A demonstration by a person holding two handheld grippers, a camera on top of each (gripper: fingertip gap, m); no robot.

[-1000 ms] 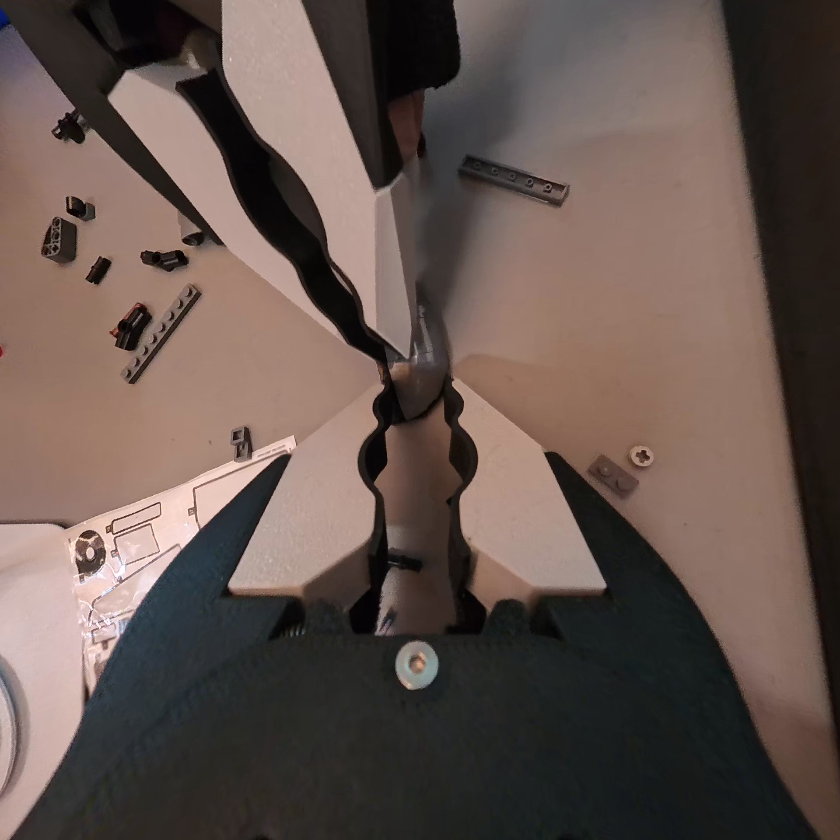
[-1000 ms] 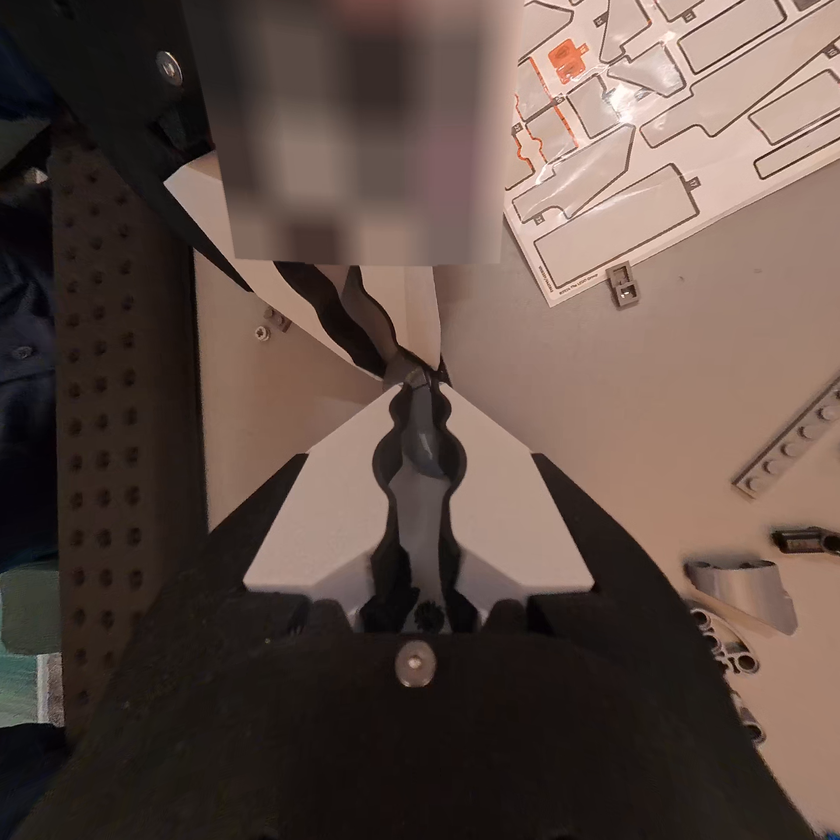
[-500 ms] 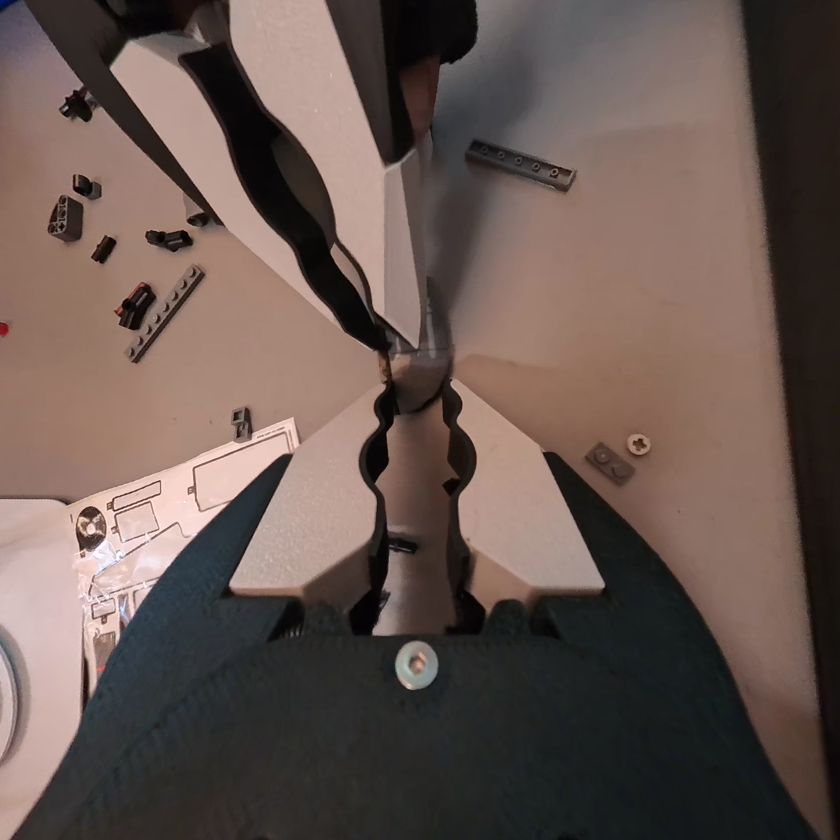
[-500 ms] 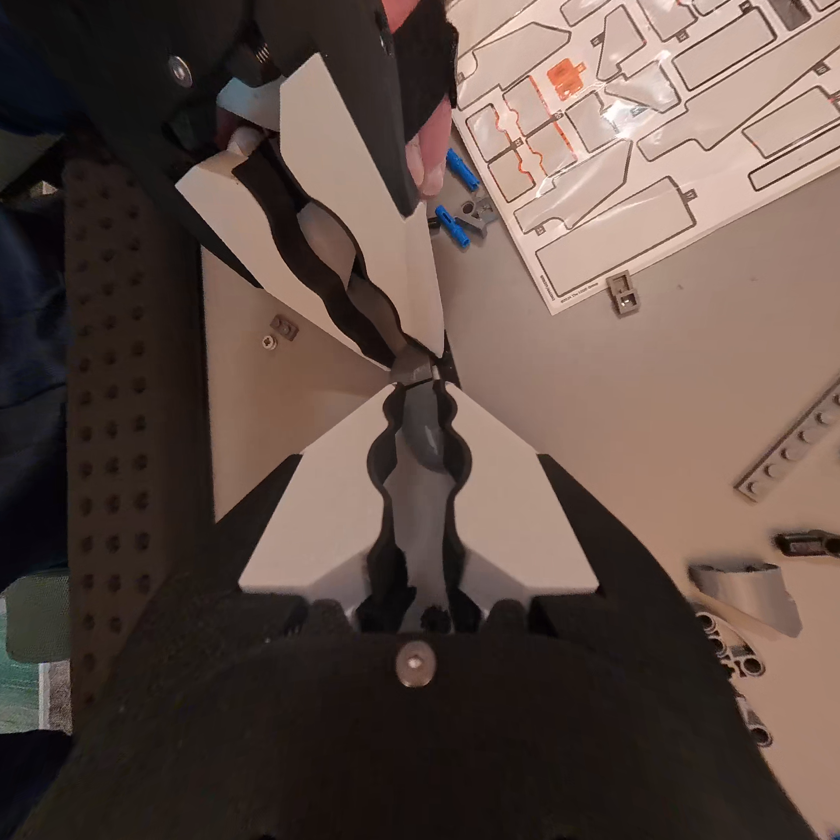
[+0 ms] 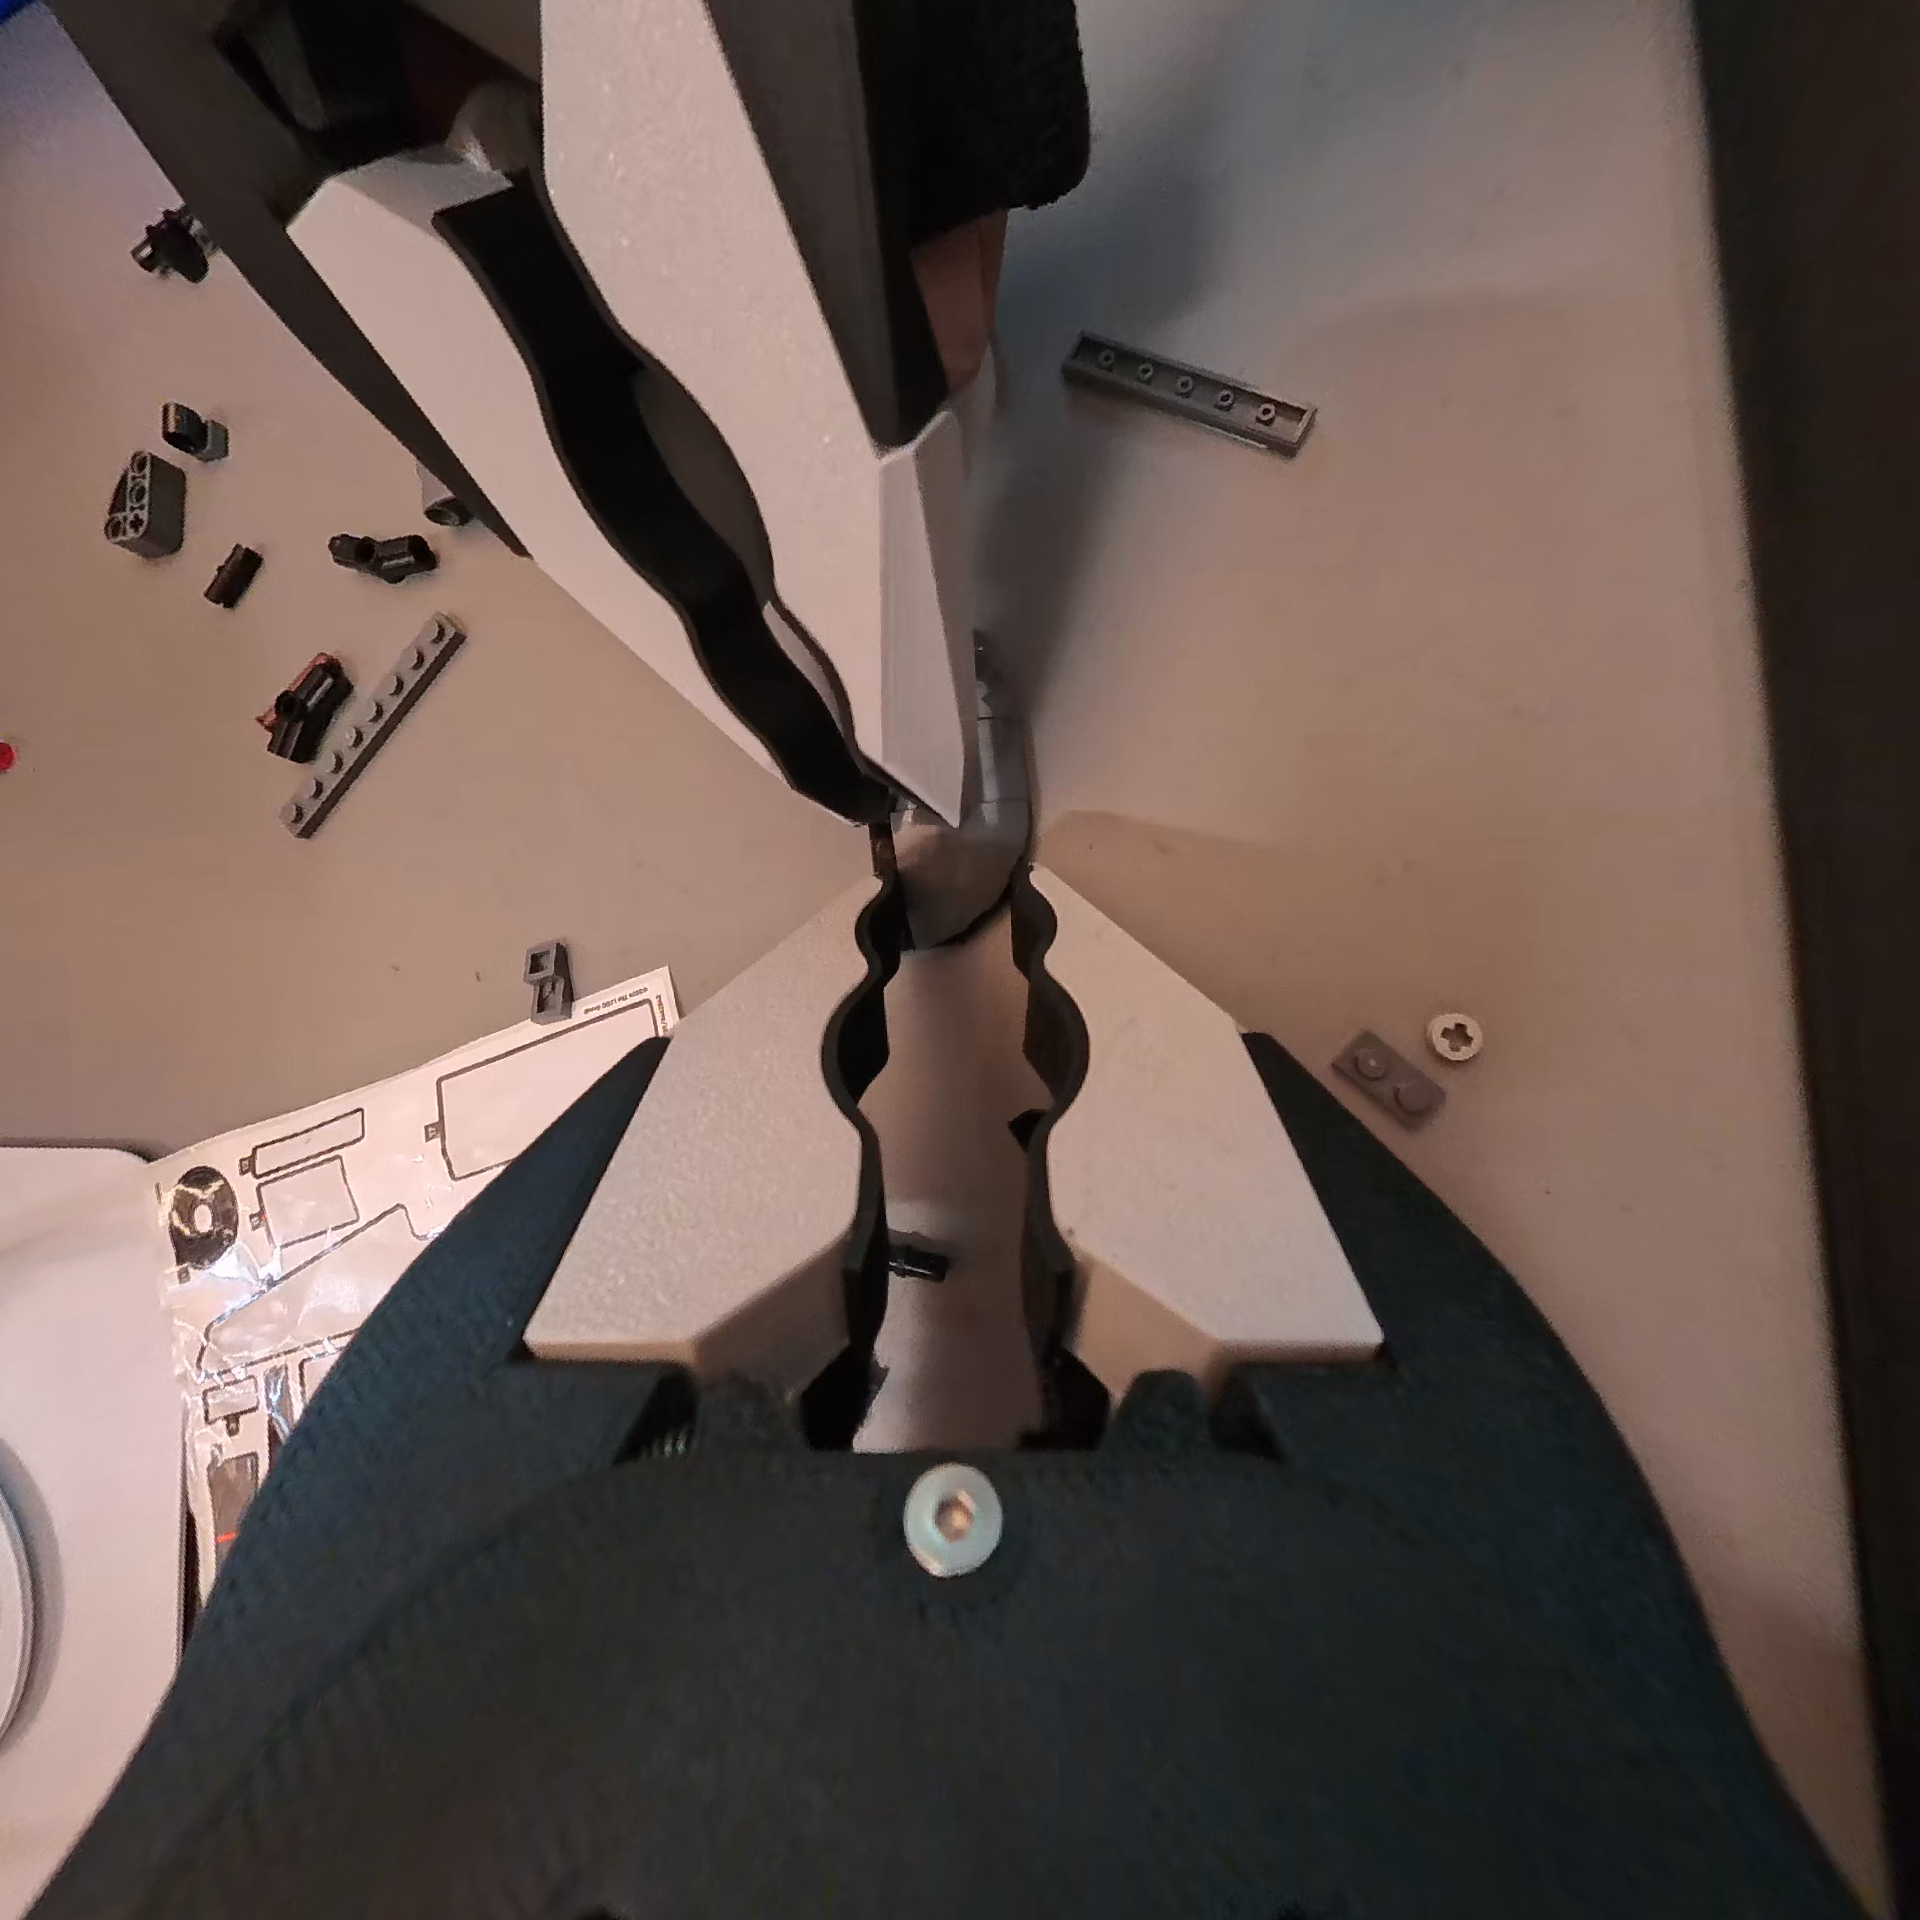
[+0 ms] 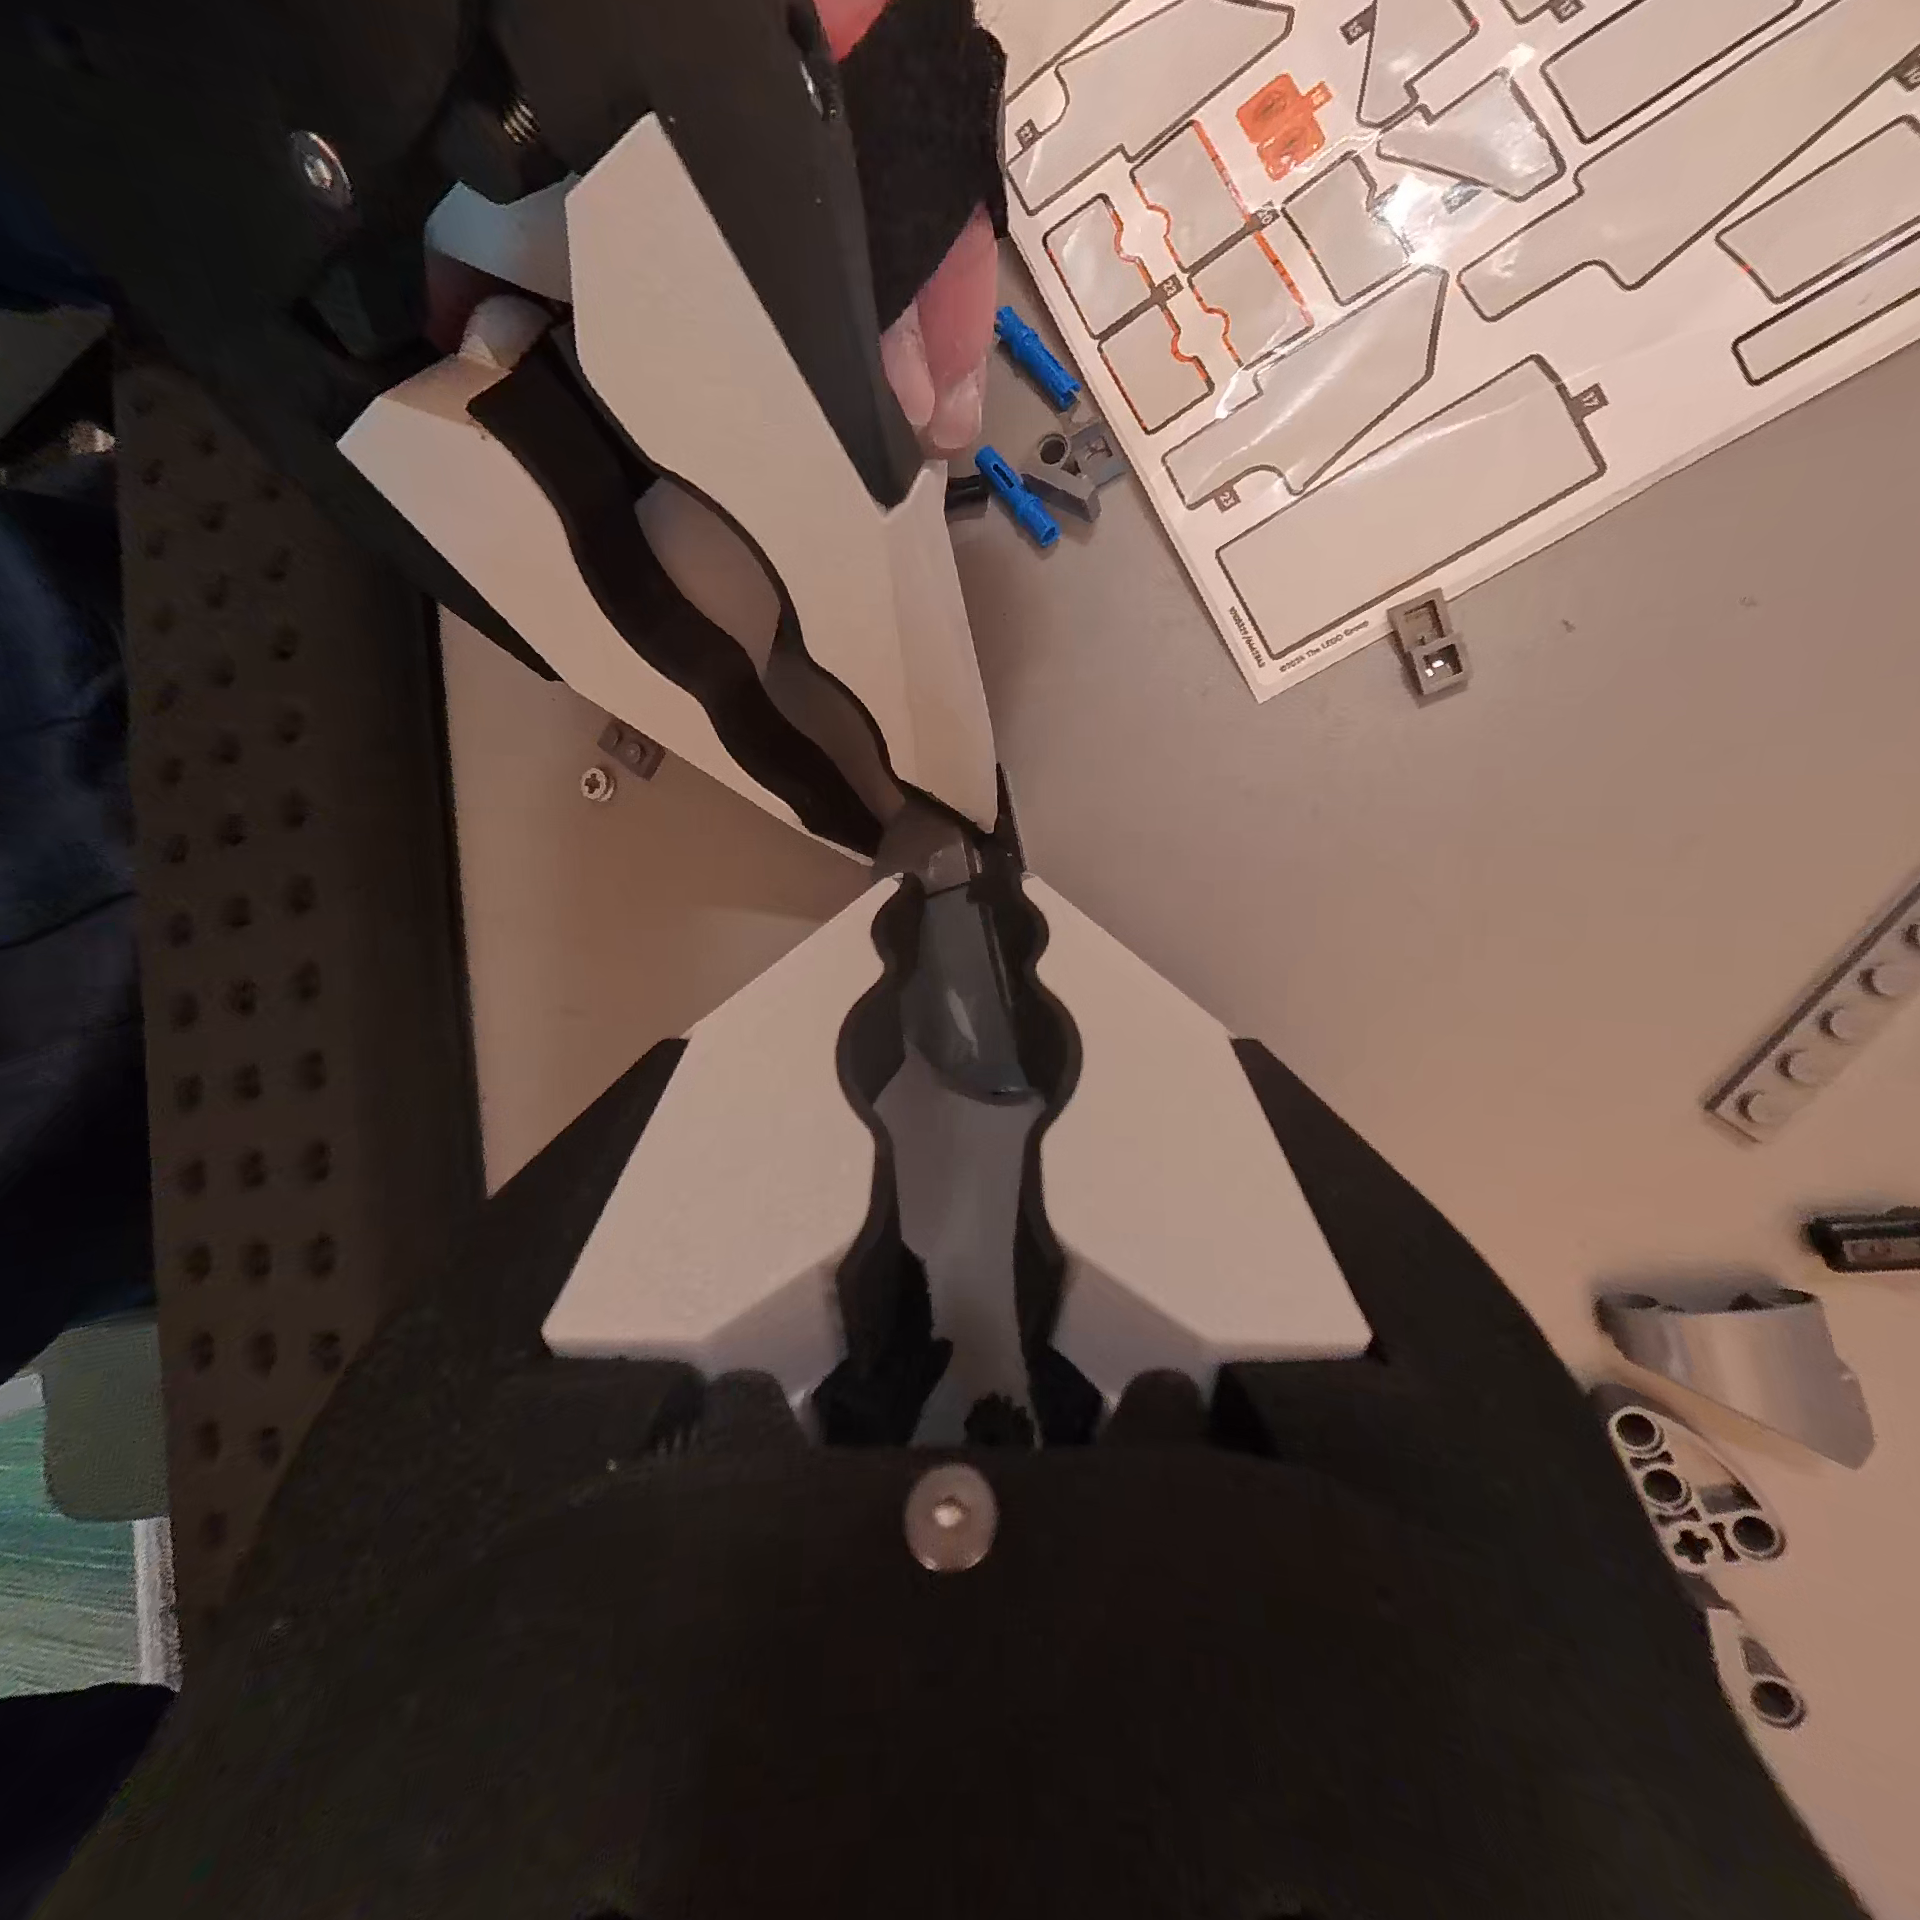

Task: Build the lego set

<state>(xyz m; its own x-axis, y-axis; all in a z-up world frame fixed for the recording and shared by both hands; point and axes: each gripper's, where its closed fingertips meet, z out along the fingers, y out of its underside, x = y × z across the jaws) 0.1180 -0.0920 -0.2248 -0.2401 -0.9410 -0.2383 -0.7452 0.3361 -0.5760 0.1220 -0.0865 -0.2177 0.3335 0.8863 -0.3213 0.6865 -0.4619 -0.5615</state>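
In the left wrist view we start at the far left with scattered small black connectors [image 5: 145, 501] and a long dark grey studded plate [image 5: 372, 725] lying on the pale table [image 5: 1351, 644]. Below them a sticker sheet [image 5: 312, 1174] pokes out from under the tool, with a tiny grey clip piece [image 5: 548, 977] just off its corner. At centre, the left gripper [image 5: 951, 883] has its jaws pressed onto a small grey lego piece [image 5: 961, 868], and the right gripper [image 5: 914, 805] meets that same spot tip to tip from above. To the right lie a grey plate turned underside up [image 5: 1190, 393], and lower down a small two-stud plate [image 5: 1390, 1081] beside a pale round piece [image 5: 1457, 1037].

The right wrist view shows what the first cannot: a dark perforated surface [image 6: 260, 831] along the left edge, and the right gripper [image 6: 961, 883] pinching a curved dark grey lego part [image 6: 966, 1013] that runs back between its fingers. The left gripper [image 6: 935, 821] comes in from the upper left with a person's fingers [image 6: 951, 332] on it. The two held parts touch at the tips; whether they are already joined we cannot tell, since the contact is small and shadowed. Further right we see two blue pins [image 6: 1023, 416], the sticker sheet [image 6: 1455, 312] in full, the clip piece [image 6: 1429, 649], a light grey curved panel [image 6: 1745, 1361] and pale technic beams [image 6: 1683, 1507].
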